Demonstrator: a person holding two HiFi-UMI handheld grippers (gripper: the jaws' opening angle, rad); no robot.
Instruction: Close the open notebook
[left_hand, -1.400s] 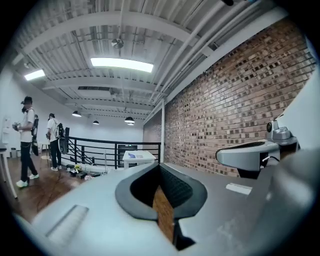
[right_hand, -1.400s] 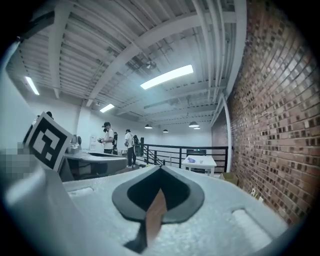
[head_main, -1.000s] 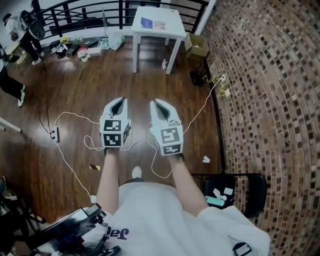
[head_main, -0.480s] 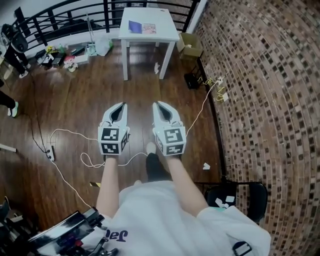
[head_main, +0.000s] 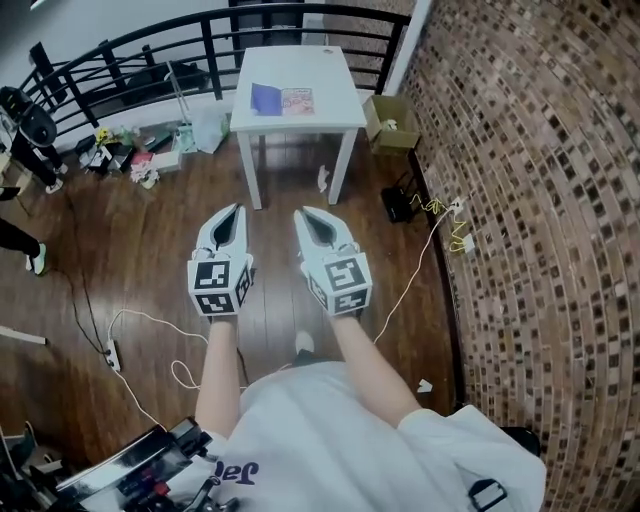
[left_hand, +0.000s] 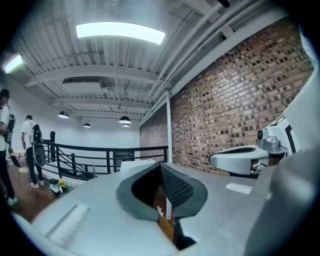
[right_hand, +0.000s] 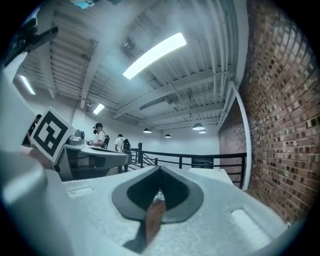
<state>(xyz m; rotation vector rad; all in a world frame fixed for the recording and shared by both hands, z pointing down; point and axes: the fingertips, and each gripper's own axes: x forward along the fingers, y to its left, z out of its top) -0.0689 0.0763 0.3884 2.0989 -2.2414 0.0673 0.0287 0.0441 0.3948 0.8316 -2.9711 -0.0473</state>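
the floor is seen steeply from head height, table at 12 o'clock; both gripper views are aimed level toward it, sharing railing and brick wall.

White table; notebook purple, maybe pink; brown floor; mottled brick wall.

A white table stands on a dark wood floor, black railing behind, brick wall at right.

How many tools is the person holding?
2. The left tool is at the person's left, the right tool beside it, both pointing toward the white table.
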